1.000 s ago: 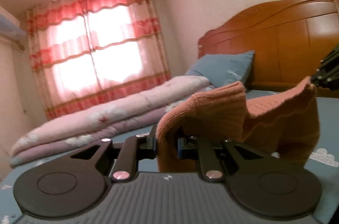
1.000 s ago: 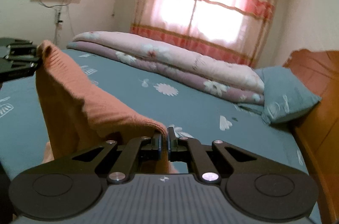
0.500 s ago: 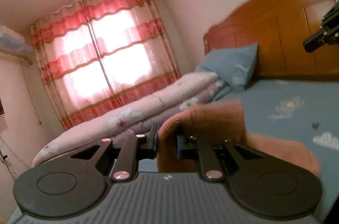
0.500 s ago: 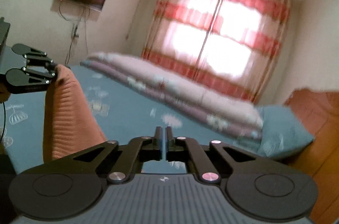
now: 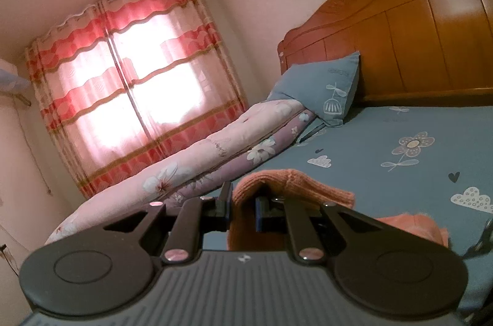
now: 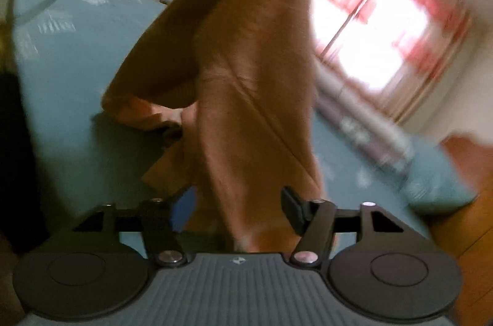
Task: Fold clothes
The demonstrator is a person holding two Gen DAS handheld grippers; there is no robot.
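An orange knit garment [image 5: 292,184] is pinched at a folded edge by my left gripper [image 5: 243,208], whose jaws are closing tighter on the cloth. More of it lies lower right on the bed [image 5: 413,225]. In the blurred right wrist view the garment [image 6: 252,63] hangs down from above to the sheet. My right gripper [image 6: 238,202] is low and close to it, jaws opening wide. The cloth passes between the fingertips [image 6: 185,202], and neither pad presses on it.
The bed has a blue sheet [image 5: 385,134] printed with flowers and clouds. A rolled pink quilt [image 5: 191,162] lies along the far side, with a blue pillow [image 5: 323,88] against the wooden headboard [image 5: 400,26]. Red-striped curtains [image 5: 132,85] cover the window.
My right gripper let go of the garment's corner, dropped down beside the hanging cloth and opened wide. The garment now hangs from my left gripper alone, which rolled slightly.
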